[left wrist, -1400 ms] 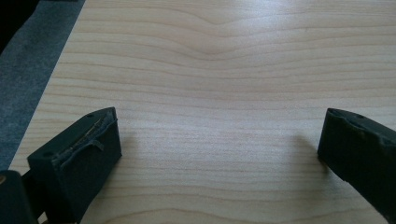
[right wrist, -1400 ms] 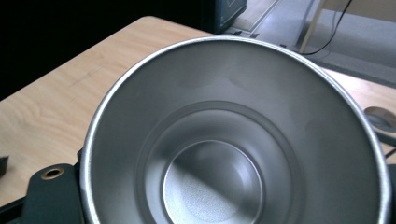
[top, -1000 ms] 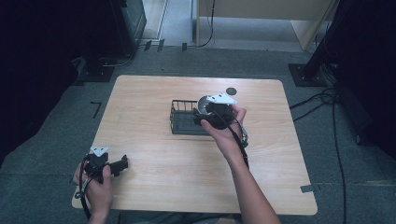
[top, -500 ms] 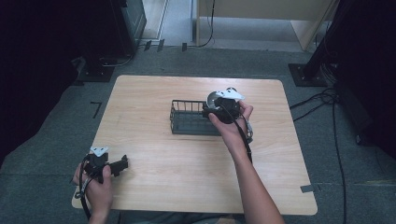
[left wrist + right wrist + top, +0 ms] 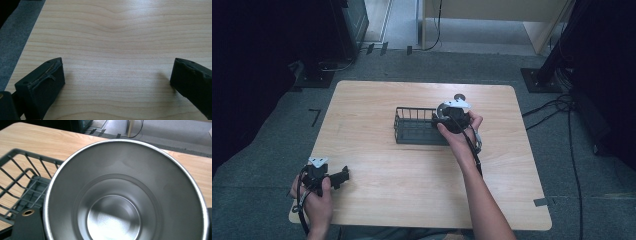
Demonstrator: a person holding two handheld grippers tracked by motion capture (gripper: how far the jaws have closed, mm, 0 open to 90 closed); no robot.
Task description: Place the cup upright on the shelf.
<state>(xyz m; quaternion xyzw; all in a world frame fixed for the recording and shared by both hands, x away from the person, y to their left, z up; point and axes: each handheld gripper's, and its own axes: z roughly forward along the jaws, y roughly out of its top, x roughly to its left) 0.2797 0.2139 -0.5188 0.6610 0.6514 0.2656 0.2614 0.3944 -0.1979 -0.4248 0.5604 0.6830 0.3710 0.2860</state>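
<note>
Wooden table [image 5: 377, 105] mostly bare: open passage across left half, front and far edge. Only obstacle mid-table is the dark wire basket [image 5: 414, 126], with right gripper [image 5: 452, 116] and steel cup [image 5: 125, 192] at its right end. Left gripper [image 5: 324, 175] occupies front-left corner, bare wood between its spread jaws.

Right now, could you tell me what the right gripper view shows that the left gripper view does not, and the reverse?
Right gripper view alone: the empty inside of a metal cup held close between the jaws, a dark wire basket beside it at the left, and grey floor beyond the table's far edge.

Left gripper view alone: the left gripper with its jaws wide apart and nothing between them, just above bare wood.

Both: the light wooden table, and grey floor past its edge.
</note>
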